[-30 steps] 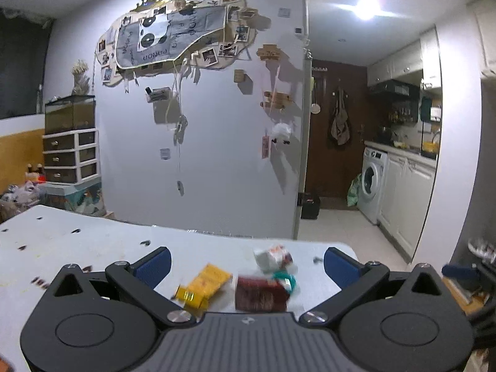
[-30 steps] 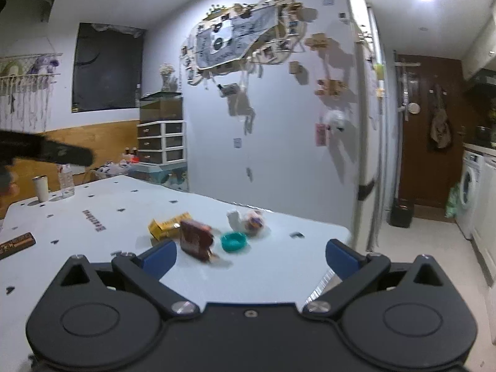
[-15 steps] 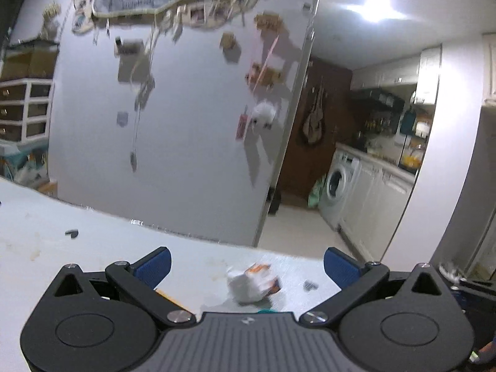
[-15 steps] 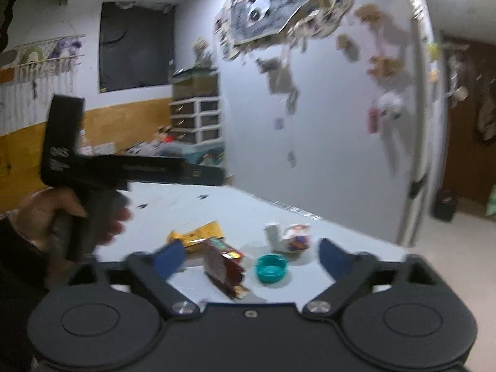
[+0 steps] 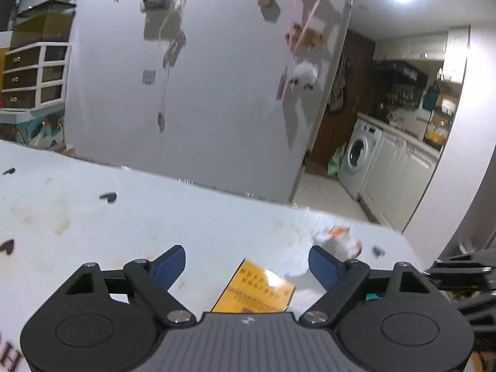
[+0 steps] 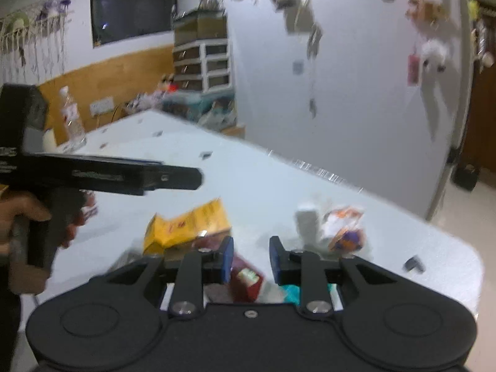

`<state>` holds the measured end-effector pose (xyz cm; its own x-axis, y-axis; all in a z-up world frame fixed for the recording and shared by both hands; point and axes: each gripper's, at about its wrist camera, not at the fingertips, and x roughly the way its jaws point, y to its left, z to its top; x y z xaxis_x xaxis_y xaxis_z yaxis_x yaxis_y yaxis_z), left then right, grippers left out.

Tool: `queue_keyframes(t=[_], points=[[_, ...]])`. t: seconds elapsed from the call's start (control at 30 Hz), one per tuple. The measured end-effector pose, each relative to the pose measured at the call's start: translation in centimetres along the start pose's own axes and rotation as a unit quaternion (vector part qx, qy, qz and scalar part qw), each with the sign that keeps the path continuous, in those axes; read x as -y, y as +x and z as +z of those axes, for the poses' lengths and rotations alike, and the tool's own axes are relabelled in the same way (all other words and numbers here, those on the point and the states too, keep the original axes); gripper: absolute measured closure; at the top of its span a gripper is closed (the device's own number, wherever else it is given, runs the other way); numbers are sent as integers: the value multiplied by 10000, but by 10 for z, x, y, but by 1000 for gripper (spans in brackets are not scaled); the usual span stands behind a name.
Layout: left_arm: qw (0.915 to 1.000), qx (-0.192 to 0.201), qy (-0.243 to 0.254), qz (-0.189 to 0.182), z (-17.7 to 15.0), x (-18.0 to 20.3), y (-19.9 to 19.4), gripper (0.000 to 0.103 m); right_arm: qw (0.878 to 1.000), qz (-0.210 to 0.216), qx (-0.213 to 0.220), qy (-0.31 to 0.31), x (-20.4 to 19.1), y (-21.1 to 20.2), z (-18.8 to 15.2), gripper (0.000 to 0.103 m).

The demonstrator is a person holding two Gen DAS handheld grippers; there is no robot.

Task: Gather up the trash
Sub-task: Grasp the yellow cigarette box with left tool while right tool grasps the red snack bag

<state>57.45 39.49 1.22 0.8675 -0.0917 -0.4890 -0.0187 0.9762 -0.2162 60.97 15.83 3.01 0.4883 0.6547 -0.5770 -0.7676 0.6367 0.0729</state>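
Table (image 6: 248, 179): white top with small dark marks; its far edge runs along the grey wall, its rounded right corner faces the kitchen floor.
Trash cluster: lies near the far right corner of the table, well inside the edges.
Yellow packet (image 6: 189, 226): lies flat and creased, left-most in the cluster; in the left wrist view (image 5: 254, 291) it sits between the blue pads, just ahead of the body.
Dark red carton (image 6: 245, 276): just right of the yellow packet, directly under the right gripper's gap.
Teal cap (image 6: 291, 293): beside the carton, partly hidden by the right finger.
Crumpled white wrapper (image 6: 334, 226): farthest right, nearest the corner, apart from both tools.
Left gripper (image 5: 247, 263): jaws fairly wide and just been closing; pads clear of the packet.
Right gripper (image 6: 251, 259): jaws narrow, just been closing; pads touch nothing.
Open room: bare tabletop to the left of the cluster.
Plastic bottle (image 6: 71, 117): upright at the far left edge.
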Motion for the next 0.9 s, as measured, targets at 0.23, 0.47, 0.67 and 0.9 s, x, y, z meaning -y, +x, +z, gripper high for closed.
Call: queue_keyframes(t=[0.23,0.47,0.67,0.9], points=[[9993,52,-246,-269,-16,-17,18,15,9952,893,-189,-360,-34,-31,-23,77],[9957,-323,-482,-716,-24,-24,29,16,9881,1312,-466,-656,-56,-45,-30,76],[9940,-659,-43,-873,-20,-10,20,17,9933,1038,-141,-482,-45,-45,-18,59],[9957,-663,554,-321,-19,6,18,17,9925,789,-277,-891,-55,-15,-19,20]])
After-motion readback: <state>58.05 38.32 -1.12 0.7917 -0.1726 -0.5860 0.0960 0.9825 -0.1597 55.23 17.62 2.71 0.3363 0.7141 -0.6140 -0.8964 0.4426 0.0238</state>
